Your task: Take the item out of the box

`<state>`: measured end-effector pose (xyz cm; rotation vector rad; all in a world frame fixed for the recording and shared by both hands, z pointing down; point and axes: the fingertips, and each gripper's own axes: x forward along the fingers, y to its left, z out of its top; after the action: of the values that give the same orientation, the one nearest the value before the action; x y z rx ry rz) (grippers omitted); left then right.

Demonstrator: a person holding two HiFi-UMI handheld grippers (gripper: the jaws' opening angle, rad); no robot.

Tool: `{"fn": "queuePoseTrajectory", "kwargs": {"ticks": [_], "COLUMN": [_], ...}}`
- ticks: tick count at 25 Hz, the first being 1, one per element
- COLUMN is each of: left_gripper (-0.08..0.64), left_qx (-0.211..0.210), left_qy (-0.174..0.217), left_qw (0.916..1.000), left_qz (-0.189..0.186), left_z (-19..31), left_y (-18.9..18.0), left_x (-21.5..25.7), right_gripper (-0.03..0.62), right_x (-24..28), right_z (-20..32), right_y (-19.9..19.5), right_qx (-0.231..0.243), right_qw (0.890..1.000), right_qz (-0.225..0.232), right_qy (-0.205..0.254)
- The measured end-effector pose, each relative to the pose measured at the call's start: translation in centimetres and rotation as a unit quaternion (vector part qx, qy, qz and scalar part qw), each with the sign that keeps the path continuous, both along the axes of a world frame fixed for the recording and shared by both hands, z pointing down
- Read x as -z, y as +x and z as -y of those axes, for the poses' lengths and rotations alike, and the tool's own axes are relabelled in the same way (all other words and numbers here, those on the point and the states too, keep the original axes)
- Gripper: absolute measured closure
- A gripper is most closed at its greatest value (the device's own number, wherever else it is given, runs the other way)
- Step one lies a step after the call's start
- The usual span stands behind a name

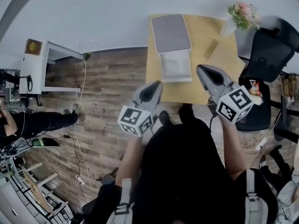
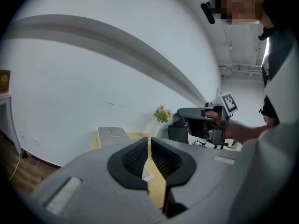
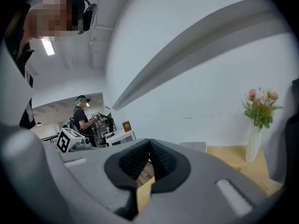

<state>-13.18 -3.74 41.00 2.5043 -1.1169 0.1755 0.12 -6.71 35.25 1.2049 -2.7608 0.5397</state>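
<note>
An open box [image 1: 176, 65] lies on the wooden table [image 1: 208, 36], its grey lid [image 1: 171, 31] folded back toward the wall. The inside looks white, and I cannot make out an item in it. My left gripper [image 1: 156, 84] hovers shut and empty at the table's near edge, just short of the box. My right gripper [image 1: 200, 68] is held right of the box, also shut and empty. In the left gripper view the jaws [image 2: 149, 141] meet, with the lid [image 2: 111, 134] beyond them. The right gripper view shows its jaws [image 3: 149, 143] closed together, the box [image 3: 194, 146] behind.
A vase of flowers [image 1: 240, 14] stands at the table's far right corner. A black office chair [image 1: 266, 55] sits to the table's right. A white cabinet [image 1: 39, 66] stands against the wall at left. A person [image 1: 32, 120] and cables [image 1: 77, 139] are on the wooden floor.
</note>
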Motion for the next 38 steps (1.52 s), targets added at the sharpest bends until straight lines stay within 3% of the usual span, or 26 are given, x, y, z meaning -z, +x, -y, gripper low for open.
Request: {"fn": "queuePoseTrajectory", "kwargs": {"ticks": [15, 25, 38], "left_gripper": [0.531, 0.503, 0.442], "left_qx": [0.034, 0.058, 0.073], "left_qy": [-0.015, -0.052, -0.095], "left_qw": [0.9989, 0.9956, 0.9881], "left_qz": [0.028, 0.052, 0.096], "left_z": [5.0, 5.8, 6.4], "left_y": [5.9, 8.9, 9.4], "left_x": [-1.5, -4.5, -8.4], "right_gripper": [0.589, 0.589, 0.589], "right_x": [-2.0, -3.5, -5.8], "right_z": [5.7, 6.8, 7.7], "right_y": [2.9, 3.7, 5.4], "right_qx": [0.073, 0.131, 0.140], "right_qw": [0.997, 0.990, 0.987], "right_qz": [0.021, 0.033, 0.037], "right_qy": [-0.019, -0.034, -0.067]}}
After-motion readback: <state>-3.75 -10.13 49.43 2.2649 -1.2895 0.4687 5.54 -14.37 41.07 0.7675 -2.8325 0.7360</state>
